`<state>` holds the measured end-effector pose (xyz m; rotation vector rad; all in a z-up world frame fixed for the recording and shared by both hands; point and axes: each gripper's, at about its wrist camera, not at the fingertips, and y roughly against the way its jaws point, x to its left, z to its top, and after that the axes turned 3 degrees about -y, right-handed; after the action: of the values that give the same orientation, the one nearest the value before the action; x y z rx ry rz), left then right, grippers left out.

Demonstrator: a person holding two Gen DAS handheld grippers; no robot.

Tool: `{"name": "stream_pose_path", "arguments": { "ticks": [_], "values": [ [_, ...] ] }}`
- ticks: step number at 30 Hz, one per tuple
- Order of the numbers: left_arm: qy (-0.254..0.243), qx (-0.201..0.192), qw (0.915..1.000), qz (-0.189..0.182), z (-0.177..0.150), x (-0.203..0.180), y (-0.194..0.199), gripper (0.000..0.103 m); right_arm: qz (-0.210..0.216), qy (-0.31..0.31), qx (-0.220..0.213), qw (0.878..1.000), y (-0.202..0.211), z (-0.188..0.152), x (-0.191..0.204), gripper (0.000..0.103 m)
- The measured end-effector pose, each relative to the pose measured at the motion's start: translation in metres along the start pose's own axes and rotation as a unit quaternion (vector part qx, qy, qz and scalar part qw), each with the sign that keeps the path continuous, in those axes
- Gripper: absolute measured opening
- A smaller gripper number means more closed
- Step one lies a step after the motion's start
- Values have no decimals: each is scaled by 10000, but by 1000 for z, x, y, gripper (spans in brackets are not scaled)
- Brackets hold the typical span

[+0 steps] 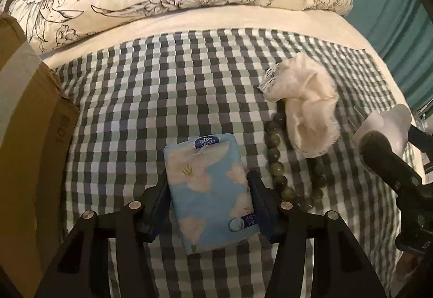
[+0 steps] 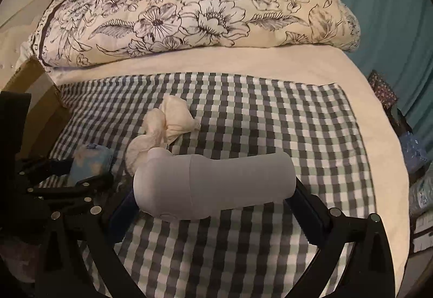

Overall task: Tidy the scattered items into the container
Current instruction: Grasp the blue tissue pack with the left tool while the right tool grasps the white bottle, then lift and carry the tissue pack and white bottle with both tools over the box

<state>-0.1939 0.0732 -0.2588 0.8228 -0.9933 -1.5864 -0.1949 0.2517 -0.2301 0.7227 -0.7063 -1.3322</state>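
Both claws loaded, ready to carry to the box.

Left gripper clamps the tissue pack; right gripper clasps the white bottle endwise. Lift clear of the bead bracelet at two o'clock, then swing toward the cardboard box at nine o'clock.

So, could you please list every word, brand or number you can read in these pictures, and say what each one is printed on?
"Vinda": white on a dark blue tab at the top of the blue tissue pack.
Small white characters by the round seal at the tissue pack's lower corner: too small to read.
Dark print on the flap of the cardboard box: sideways and blurred, not readable.
Nothing legible on the white device.
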Motion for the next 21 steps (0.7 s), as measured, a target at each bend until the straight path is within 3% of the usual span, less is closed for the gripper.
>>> {"name": "stream_pose_path", "arguments": {
  "ticks": [21],
  "values": [
    [62,-1171,9931,-36,12,23,118,55,-124,-87,-738,9972,101,5,22,101]
  ]
}}
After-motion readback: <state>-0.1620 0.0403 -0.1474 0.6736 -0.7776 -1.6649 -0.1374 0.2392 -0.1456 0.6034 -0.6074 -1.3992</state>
